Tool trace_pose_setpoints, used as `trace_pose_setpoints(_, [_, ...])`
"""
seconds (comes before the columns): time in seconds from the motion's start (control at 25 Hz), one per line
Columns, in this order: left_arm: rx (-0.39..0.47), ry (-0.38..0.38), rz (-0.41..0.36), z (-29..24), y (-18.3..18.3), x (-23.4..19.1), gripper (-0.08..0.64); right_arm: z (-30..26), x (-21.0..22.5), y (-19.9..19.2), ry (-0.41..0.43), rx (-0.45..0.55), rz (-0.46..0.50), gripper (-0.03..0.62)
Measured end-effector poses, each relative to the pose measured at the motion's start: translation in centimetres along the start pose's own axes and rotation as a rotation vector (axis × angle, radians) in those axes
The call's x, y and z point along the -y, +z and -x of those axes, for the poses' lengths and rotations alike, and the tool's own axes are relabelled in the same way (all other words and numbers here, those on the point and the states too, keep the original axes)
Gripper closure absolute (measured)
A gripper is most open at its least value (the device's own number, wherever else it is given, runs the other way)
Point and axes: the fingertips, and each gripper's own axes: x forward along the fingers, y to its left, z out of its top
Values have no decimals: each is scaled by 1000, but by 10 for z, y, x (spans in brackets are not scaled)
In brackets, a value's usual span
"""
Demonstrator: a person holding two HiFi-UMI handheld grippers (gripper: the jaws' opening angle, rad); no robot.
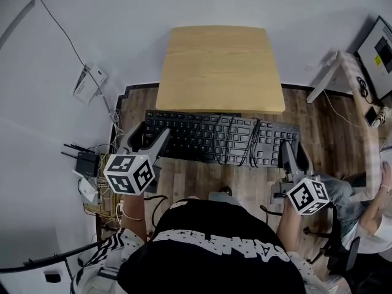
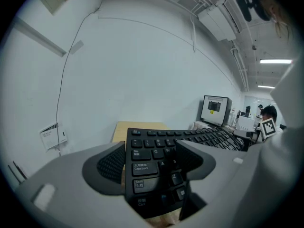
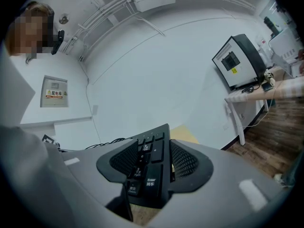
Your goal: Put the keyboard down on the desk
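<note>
Room: white walls, a wood-plank floor (image 1: 196, 179), and a tangle of network boxes (image 1: 86, 164) by the left wall.
Worktop: a small pale wooden worktop (image 1: 217, 66) stood far of the person, its top bare.
Keyboard: the black full-size keyboard (image 1: 196, 133) hung roughly level in the air, just near of the worktop's near edge and over the floor. It rested on nothing but the two grippers.
Cord: the keyboard's own cord (image 1: 237, 141) lay looped across the keys, right of the middle.
Left gripper: the left gripper (image 1: 150, 138) pinched the left end, with its pads closed around the Shift and Ctrl corner.
Right gripper: the right gripper (image 1: 294, 156) was clamped on the right end, beside the number pad's Enter key.
Risk, cord: the loose loop could slide off on the way over, then catch the worktop's edge or get trapped underneath.
Risk, grip: each hold took only an end, so uneven lowering could twist the keyboard out of a pinch.
Risk, fit: the keyboard looked wider than the worktop, so an off-centre landing might leave one end hanging and tipping.
</note>
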Motion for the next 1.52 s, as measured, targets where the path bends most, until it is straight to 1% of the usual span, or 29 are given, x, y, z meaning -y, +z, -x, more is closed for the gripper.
trace_pose_setpoints(0.28, [10,10,19,2,-7,0,245,-3,1,1,11,0,14,379])
trace_pose_setpoints(0.52, [25,24,26,3,-7,-1,245,-4,3,0,22,-3,7,379])
trace_pose_setpoints(0.76, [9,29,44,-2,-18,-3,245,-4,3,0,14,-17,22,379])
trace_pose_setpoints(0.88, [23,17,44,-2,-15,-4,247,-3,-1,3,13,-6,33,379])
trace_pose_setpoints(1.0, [39,3,64,-3,-16,-5,247,-2,-2,5,3,-3,46,379])
trace_pose_setpoints(1.2, [60,1,89,-3,-18,-7,247,-1,-6,8,8,-5,66,379])
trace_pose_setpoints(1.4, [97,16,73,2,-15,-5,249,-1,-5,8,31,19,65,379])
trace_pose_setpoints(1.52, [89,20,79,0,-16,-5,250,-2,-4,8,28,8,66,379])
